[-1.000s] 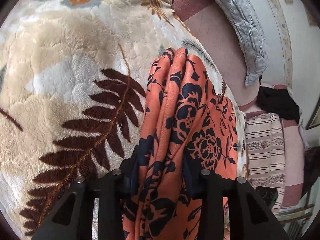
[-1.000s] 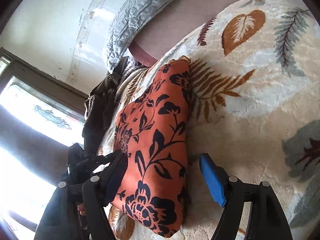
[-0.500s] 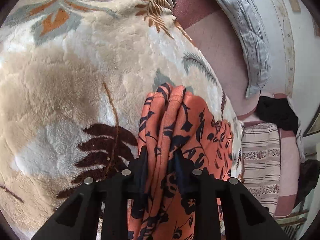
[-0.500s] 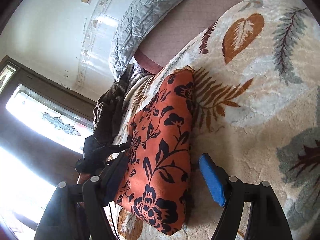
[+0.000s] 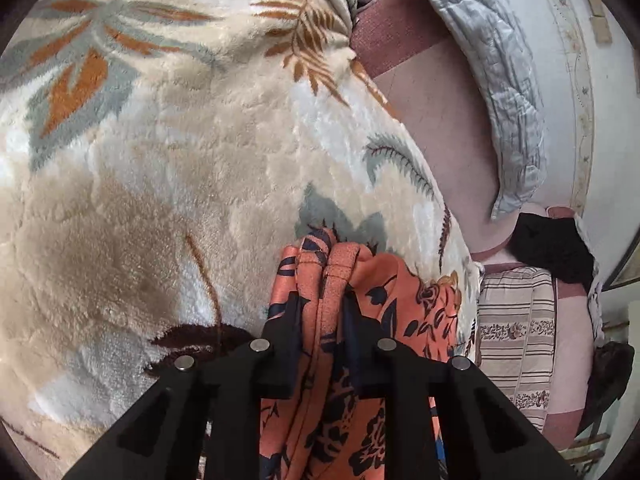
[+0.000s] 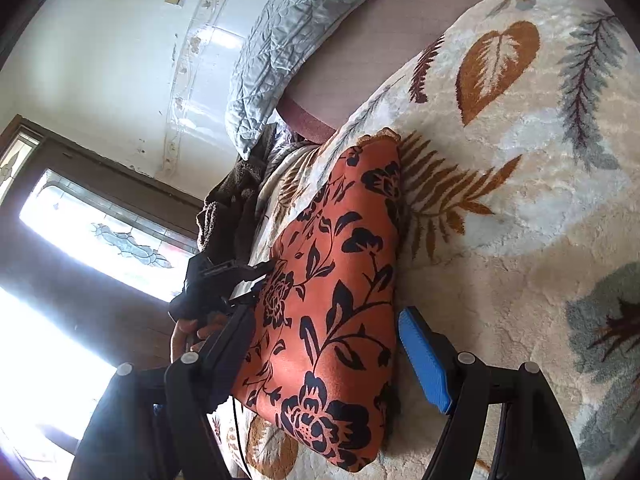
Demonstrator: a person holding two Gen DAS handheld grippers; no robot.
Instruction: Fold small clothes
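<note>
An orange garment with a black flower print [image 6: 336,304] lies folded on a cream leaf-patterned plush blanket [image 6: 520,240]. In the left wrist view my left gripper [image 5: 320,320] is shut on a bunched edge of the garment [image 5: 332,276], whose folds stick out beyond the black fingers. In the right wrist view my right gripper [image 6: 326,344] is open, one black finger and one blue-padded finger [image 6: 424,364] on either side of the garment's near end. The left gripper [image 6: 228,276] shows there at the garment's left edge.
A grey quilted pillow [image 5: 500,80] lies on a pink sheet [image 5: 440,120] beyond the blanket. A dark cloth [image 5: 552,248] and a striped cloth [image 5: 516,340] lie off the blanket's edge. A bright window [image 6: 100,240] stands at left.
My left gripper has closed tighter on the bunched garment and pulled back along it, so less fabric sticks out past the fingers. The right gripper stays open, almost still.
</note>
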